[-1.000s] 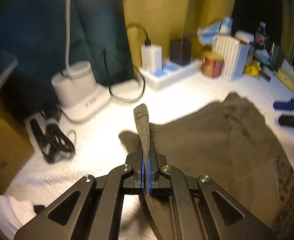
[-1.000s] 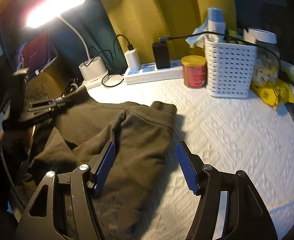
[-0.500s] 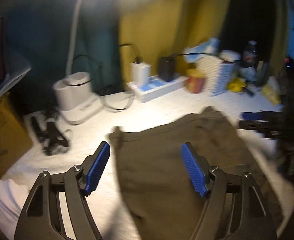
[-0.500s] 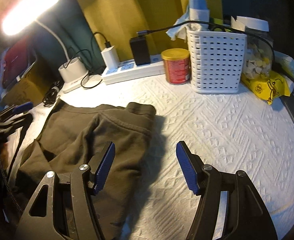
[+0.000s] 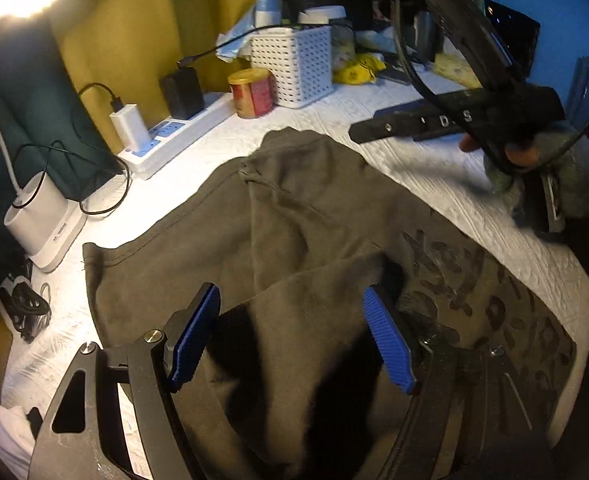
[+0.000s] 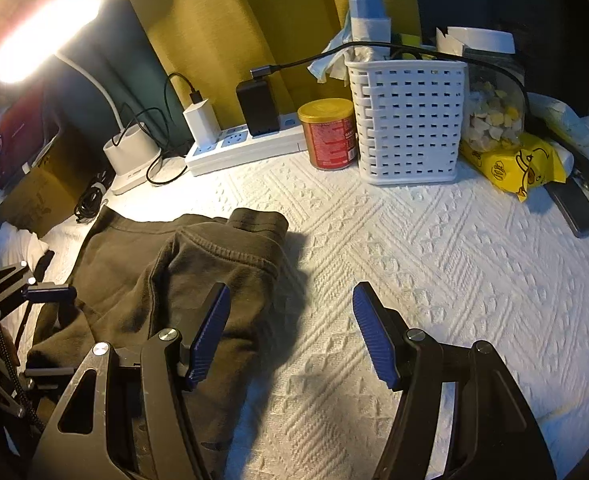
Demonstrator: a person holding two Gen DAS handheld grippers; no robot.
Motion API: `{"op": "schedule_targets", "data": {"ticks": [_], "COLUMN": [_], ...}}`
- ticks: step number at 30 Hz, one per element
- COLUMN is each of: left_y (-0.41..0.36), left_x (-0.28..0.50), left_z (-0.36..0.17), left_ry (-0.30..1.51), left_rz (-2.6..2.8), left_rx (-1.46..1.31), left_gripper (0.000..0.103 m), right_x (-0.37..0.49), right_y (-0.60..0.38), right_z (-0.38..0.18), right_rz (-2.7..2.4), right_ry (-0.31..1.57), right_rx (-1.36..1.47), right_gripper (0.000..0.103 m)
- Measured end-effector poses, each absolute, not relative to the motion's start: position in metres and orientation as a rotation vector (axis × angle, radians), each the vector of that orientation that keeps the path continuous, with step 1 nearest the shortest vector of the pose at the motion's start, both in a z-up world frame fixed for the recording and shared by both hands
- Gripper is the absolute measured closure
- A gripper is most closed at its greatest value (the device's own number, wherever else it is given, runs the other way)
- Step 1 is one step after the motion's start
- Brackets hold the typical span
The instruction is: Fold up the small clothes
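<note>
Both grippers, left gripper [image 5: 290,336] and right gripper [image 6: 290,336], jaws apart, hover over the half-folded dark olive cotton garment [image 5: 294,232], lower centre, ready to regrip.

The strap-like edge of the dark olive sweatshirt [image 5: 302,248] is no longer pinched: the left gripper [image 5: 294,336] was clamped on it a second ago, and its blue pads now stand wide apart with nothing pressed between them. The jaws were opened in the first half of that second. The released edge is laid flat on the white textured cover [image 6: 434,264], towards the lamp-side edge. The left gripper has been swung across and is now held over the middle of the garment, with the printed lettering [image 5: 494,304] brought into view. The right gripper [image 6: 290,332] has been shifted only slightly, towards the cover's bare side.
</note>
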State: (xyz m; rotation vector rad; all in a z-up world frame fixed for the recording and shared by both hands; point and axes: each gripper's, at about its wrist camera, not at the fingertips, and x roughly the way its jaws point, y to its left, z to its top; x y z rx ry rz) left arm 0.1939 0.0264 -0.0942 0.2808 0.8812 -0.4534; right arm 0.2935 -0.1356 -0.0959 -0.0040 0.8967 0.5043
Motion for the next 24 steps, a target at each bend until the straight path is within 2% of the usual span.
{"op": "schedule_targets", "data": {"ticks": [10, 11, 12, 13, 14, 19, 22, 24], "left_y": [0.02, 0.026, 0.034, 0.045, 0.054, 0.097, 0.104, 0.106], "left_x": [0.192, 0.194, 0.198, 0.203, 0.206, 0.215, 0.212, 0.208], "left_z": [-0.114, -0.113, -0.112, -0.11, -0.109, -0.109, -0.11, -0.111], "left_ry": [0.891, 0.884, 0.874, 0.875, 0.876, 0.849, 0.838, 0.832], "left_rz": [-0.409, -0.391, -0.368, -0.343, -0.322, -0.259, -0.263, -0.264], "left_rx": [0.417, 0.395, 0.36, 0.312, 0.276, 0.1, 0.047, 0.013], "left_gripper": [0.029, 0.037, 0.05, 0.076, 0.086, 0.094, 0.095, 0.095], "right_x": [0.292, 0.292, 0.292, 0.292, 0.292, 0.298, 0.304, 0.311], "right_y": [-0.139, -0.139, -0.139, -0.139, -0.138, -0.133, -0.128, -0.126], "right_z": [-0.098, -0.098, -0.099, -0.099, -0.1, -0.104, -0.106, -0.109], "right_rz": [0.504, 0.502, 0.501, 0.5, 0.499, 0.512, 0.548, 0.571], "right_ry": [0.899, 0.901, 0.903, 0.905, 0.906, 0.92, 0.909, 0.924], "right_rx": [-0.002, -0.001, -0.001, -0.001, -0.001, 0.001, 0.018, 0.046], "right_gripper": [0.036, 0.036, 0.036, 0.036, 0.036, 0.036, 0.039, 0.061]}}
